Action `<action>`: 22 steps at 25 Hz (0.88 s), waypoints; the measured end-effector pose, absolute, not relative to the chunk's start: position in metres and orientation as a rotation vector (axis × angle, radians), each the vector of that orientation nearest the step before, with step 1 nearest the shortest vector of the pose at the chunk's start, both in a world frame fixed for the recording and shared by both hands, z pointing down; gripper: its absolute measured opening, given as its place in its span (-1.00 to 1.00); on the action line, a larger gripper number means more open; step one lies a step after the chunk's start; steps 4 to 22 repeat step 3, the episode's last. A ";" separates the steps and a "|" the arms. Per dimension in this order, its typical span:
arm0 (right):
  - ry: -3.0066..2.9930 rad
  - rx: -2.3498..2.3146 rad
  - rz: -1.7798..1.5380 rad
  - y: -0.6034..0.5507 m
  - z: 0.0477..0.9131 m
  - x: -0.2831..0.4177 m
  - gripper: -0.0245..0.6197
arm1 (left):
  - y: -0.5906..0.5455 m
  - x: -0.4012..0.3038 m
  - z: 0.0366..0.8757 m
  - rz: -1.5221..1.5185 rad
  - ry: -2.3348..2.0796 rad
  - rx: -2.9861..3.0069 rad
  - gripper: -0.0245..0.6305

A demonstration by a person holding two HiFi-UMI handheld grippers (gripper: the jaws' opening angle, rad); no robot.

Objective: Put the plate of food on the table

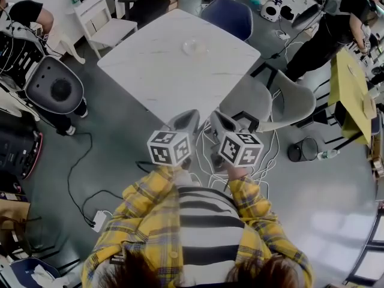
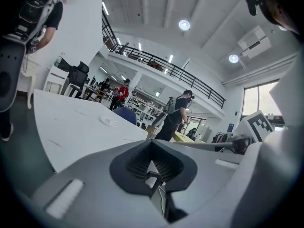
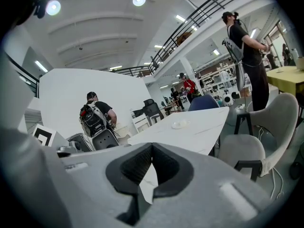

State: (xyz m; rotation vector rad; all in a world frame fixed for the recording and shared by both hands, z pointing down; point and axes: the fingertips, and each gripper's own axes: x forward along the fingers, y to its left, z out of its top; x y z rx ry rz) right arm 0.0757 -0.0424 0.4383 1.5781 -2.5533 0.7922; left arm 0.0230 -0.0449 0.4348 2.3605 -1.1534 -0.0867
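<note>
A small clear plate (image 1: pixel 195 47) lies on the white marble table (image 1: pixel 162 71), toward its far side; I cannot tell whether it holds food. It shows as a pale disc in the left gripper view (image 2: pixel 110 121) and in the right gripper view (image 3: pixel 179 124). Both grippers are held close to the person's chest, short of the table's near corner, side by side and pointing at the table. The left gripper (image 1: pixel 187 119) (image 2: pixel 152 142) is shut with nothing between its jaws. The right gripper (image 1: pixel 219 121) (image 3: pixel 151 147) is also shut and empty.
Two grey chairs (image 1: pixel 282 104) stand at the table's right, a blue chair (image 1: pixel 231 14) at the far end, a white chair (image 1: pixel 105 26) far left. A black office chair (image 1: pixel 54 87), floor cables (image 1: pixel 90 191), a yellow table (image 1: pixel 349 86) and standing people (image 1: pixel 336 23) surround it.
</note>
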 end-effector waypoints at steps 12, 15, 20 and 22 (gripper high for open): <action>-2.565 1.572 0.780 -0.045 0.433 0.073 -0.92 | -0.047 0.021 0.431 -0.089 -1.160 2.369 -0.93; -2.565 1.572 0.780 -0.045 0.433 0.073 -0.92 | -0.047 0.021 0.431 -0.089 -1.160 2.369 -0.93; -2.565 1.572 0.780 -0.045 0.433 0.073 -0.92 | -0.047 0.021 0.431 -0.089 -1.160 2.369 -0.93; -2.565 1.572 0.780 -0.045 0.433 0.073 -0.92 | -0.047 0.021 0.431 -0.089 -1.160 2.369 -0.93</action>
